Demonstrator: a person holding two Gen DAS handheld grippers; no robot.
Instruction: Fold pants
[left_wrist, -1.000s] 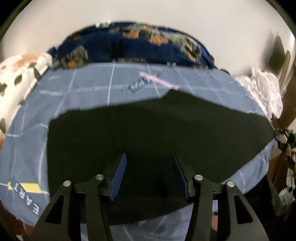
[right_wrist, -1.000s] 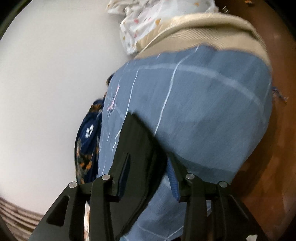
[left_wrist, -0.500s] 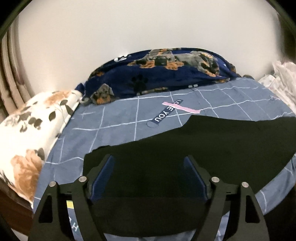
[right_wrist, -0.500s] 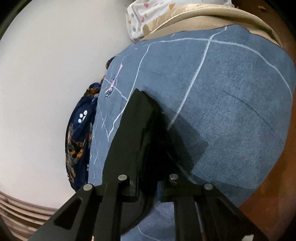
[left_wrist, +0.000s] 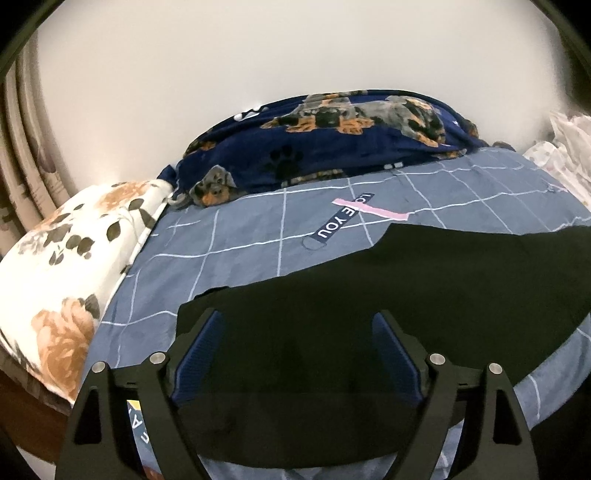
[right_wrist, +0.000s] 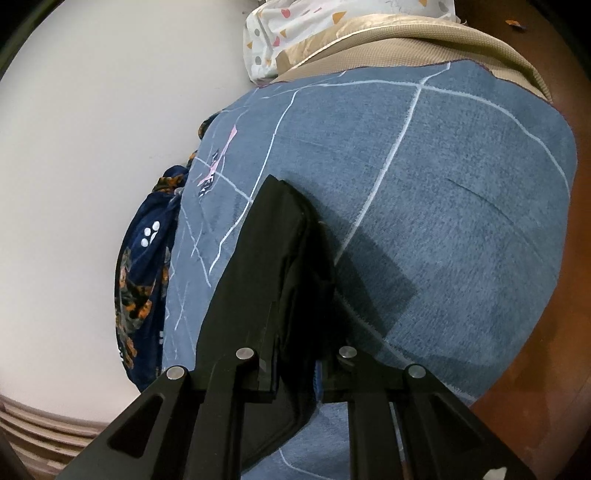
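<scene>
Pants (left_wrist: 424, 295), black and soft, lie flat on the bed (left_wrist: 258, 229), across its blue checked sheet and close to the near edge. In my right view they look like a thick stack of layers, so I think they are already folded over at least once.

My right hand-held gripper (right_wrist: 295, 369) is squeezed tight on one end of the pants (right_wrist: 266, 280). The cloth bunches up between its two fingers, and that end looks a little lifted off the sheet.

My left hand-held gripper (left_wrist: 295, 354) has its fingers spread wide apart, holding nothing. It hangs over the other part of the black cloth, near the corner on my left. I cannot tell if the blue pads (left_wrist: 199, 350) touch the cloth.

I think the step now is to get a hold with the left one too, so both ends can move together. To do it well, I would bring the left fingers low over the edge and pinch all the layers at once, not just the top one. Then I would keep both ends level, so the fold lands straight.

Further out sit a white flower pillow (left_wrist: 62, 266), a dark blue dog blanket (left_wrist: 332, 140) by the wall, and a dotted white cloth (right_wrist: 295, 33) past the far corner.
</scene>
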